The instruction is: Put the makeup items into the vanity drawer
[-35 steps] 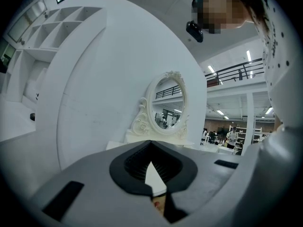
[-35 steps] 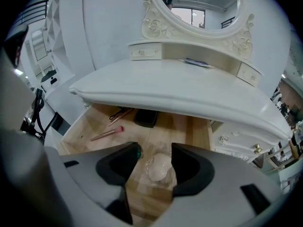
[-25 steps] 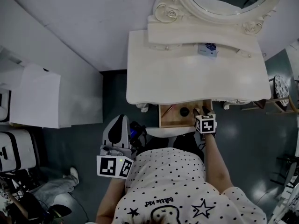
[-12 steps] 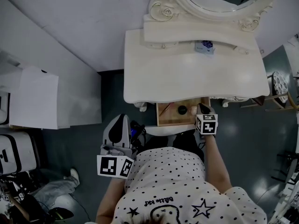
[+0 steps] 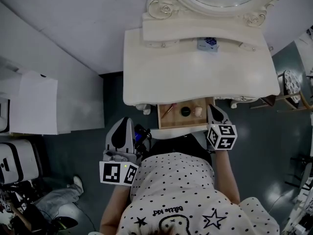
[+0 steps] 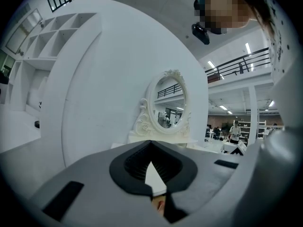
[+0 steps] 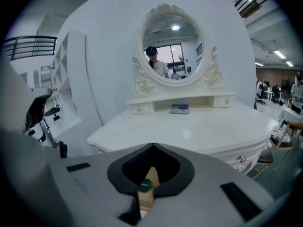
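Three makeup items (image 5: 186,111) lie in the open drawer (image 5: 176,123) below the vanity top (image 5: 195,75), a box (image 5: 207,43) at its back.

- I see an oval mirror (image 7: 173,46) in a carved white frame.
- Just below it sits a small blue box (image 5: 208,43), maybe a carton.
- Patterned chair (image 5: 292,91) at right.
- White board (image 5: 33,104) at left.
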Tool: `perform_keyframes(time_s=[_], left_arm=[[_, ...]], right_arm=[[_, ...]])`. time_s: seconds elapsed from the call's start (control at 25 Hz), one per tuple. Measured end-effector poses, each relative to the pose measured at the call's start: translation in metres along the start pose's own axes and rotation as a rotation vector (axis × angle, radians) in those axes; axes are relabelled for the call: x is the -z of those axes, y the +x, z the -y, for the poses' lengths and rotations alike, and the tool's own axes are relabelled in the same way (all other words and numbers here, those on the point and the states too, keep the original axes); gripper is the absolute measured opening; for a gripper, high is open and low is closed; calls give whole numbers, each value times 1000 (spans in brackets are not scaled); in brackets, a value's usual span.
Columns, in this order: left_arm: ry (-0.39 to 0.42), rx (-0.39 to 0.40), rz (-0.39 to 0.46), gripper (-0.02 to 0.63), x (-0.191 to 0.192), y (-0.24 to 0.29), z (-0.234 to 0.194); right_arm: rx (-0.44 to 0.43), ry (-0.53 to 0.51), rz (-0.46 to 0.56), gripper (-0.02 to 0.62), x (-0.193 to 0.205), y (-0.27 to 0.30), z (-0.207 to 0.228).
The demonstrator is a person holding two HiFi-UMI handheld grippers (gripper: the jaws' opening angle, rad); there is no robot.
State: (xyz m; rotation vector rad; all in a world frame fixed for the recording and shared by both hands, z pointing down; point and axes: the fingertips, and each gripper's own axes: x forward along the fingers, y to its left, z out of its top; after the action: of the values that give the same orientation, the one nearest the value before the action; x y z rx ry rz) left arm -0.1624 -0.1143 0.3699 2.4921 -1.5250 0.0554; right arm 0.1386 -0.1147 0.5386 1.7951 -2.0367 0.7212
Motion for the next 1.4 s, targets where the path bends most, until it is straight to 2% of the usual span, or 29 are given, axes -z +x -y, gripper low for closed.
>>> perform_keyframes(time_s=[0.36, 0.68, 0.92, 1.16, 1.4], left_arm=[[5, -37, 15, -5, -2, -2, 43], [-9, -62, 54, -5, 2, -15, 91], [-34, -75, 82, -5, 7, -24, 111], [-31, -63, 100, -5, 3, -22, 123], [-26, -76, 100, -5, 4, -27, 127]], right_arm=[[-122, 46, 162, 8, -50, -73, -4], [-251, -27, 223, 8, -70, -127, -10], [-274, -65, 223, 8, -59, -156, -2], [-254, -42, 238, 8, -55, -167, 13], [-278, -49, 239, 8, -53, -167, 14]])
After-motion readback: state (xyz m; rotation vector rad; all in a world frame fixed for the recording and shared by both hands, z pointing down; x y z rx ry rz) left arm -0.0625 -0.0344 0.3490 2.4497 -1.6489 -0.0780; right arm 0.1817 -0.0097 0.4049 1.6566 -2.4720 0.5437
